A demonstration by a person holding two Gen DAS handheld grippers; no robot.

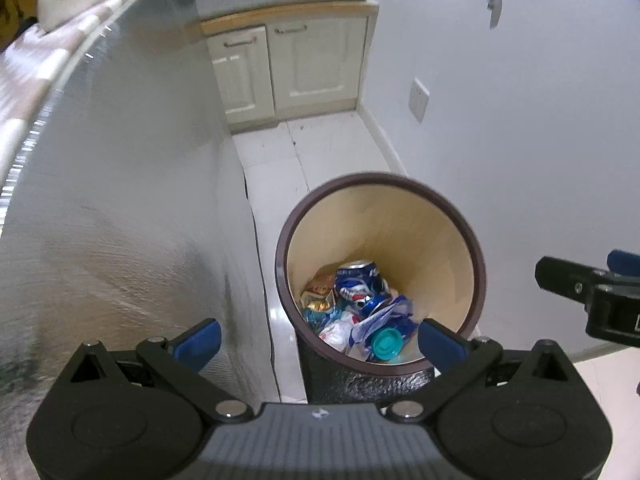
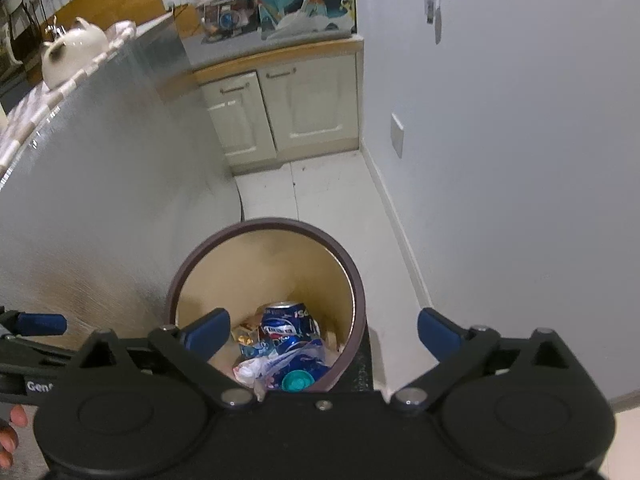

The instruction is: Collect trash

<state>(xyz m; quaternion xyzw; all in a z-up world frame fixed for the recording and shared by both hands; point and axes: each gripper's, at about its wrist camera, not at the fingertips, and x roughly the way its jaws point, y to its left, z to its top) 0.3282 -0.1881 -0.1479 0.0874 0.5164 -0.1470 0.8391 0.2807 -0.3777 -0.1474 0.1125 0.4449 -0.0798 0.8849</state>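
A round trash bin [image 1: 476, 248] with a dark rim and cream inner wall stands on the white floor, also below me in the right wrist view as the bin [image 2: 358, 276]. Inside lie a crushed blue can [image 1: 360, 280], crumpled wrappers [image 1: 320, 288], a plastic bag [image 1: 384, 320] and a teal bottle cap [image 1: 386, 342]. The can [image 2: 288, 322] and cap [image 2: 297, 382] show in the right wrist view too. My left gripper [image 1: 320, 344] hangs open above the bin's near rim with nothing between its blue pads. My right gripper [image 2: 324, 334] is open wide and empty over the bin.
A grey metallic appliance side [image 1: 120, 200] rises close on the left of the bin. A pale wall [image 1: 520, 140] closes the right. Cream cabinets [image 1: 288, 68] stand at the far end of the narrow floor strip. A white teapot [image 2: 72, 54] sits on top of the appliance.
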